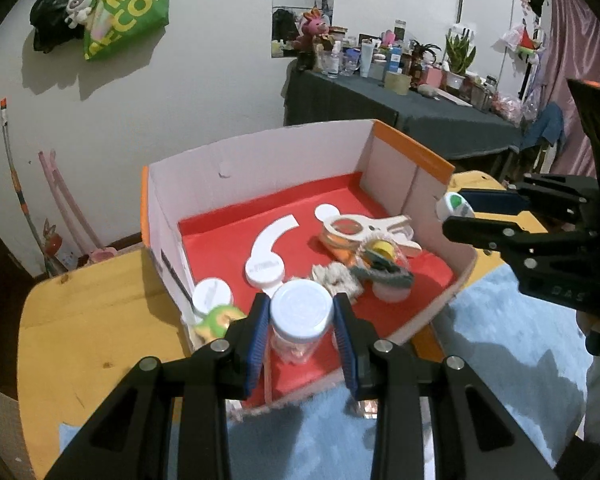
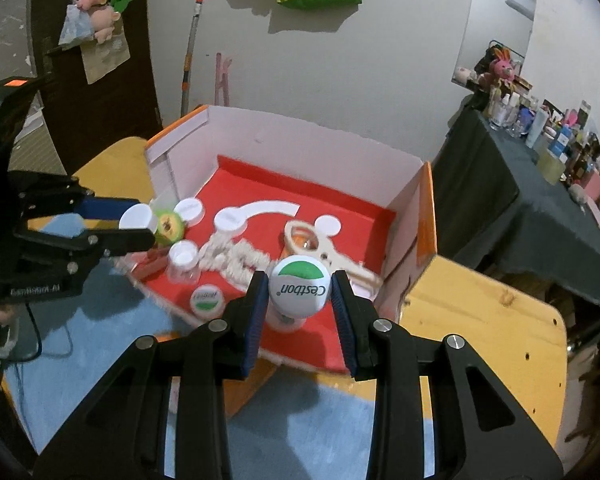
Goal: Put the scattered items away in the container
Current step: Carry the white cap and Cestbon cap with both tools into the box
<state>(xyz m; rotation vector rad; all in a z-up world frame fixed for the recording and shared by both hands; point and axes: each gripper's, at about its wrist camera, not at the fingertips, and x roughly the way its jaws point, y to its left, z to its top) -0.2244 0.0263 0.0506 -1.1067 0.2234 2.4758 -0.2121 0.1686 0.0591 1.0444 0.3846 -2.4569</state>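
An open cardboard box (image 1: pixel 260 152) with white walls and a red floor stands on the table; in the right wrist view its far wall (image 2: pixel 300 136) faces me. My left gripper (image 1: pixel 302 304) is shut on a clear jar with a white lid (image 1: pixel 302 320), held above the box's near corner. My right gripper (image 2: pixel 300 284) is shut on a white bottle with a green "Cestbon" cap (image 2: pixel 300 292), over the box's near edge. Each view shows the other gripper from the side: the right gripper (image 1: pixel 452 209) with its bottle, and the left gripper (image 2: pixel 145 220) with its jar.
In the box lie a wooden clip (image 1: pixel 364 228), a cream scrunchie (image 1: pixel 336 276), a green toy (image 1: pixel 220 318), white lids and small jars (image 2: pixel 184 258). The box rests on a yellow wooden table (image 1: pixel 80 320) with a blue mat (image 1: pixel 500 360). A dark-clothed table (image 1: pixel 380 104) crowded with bottles stands behind.
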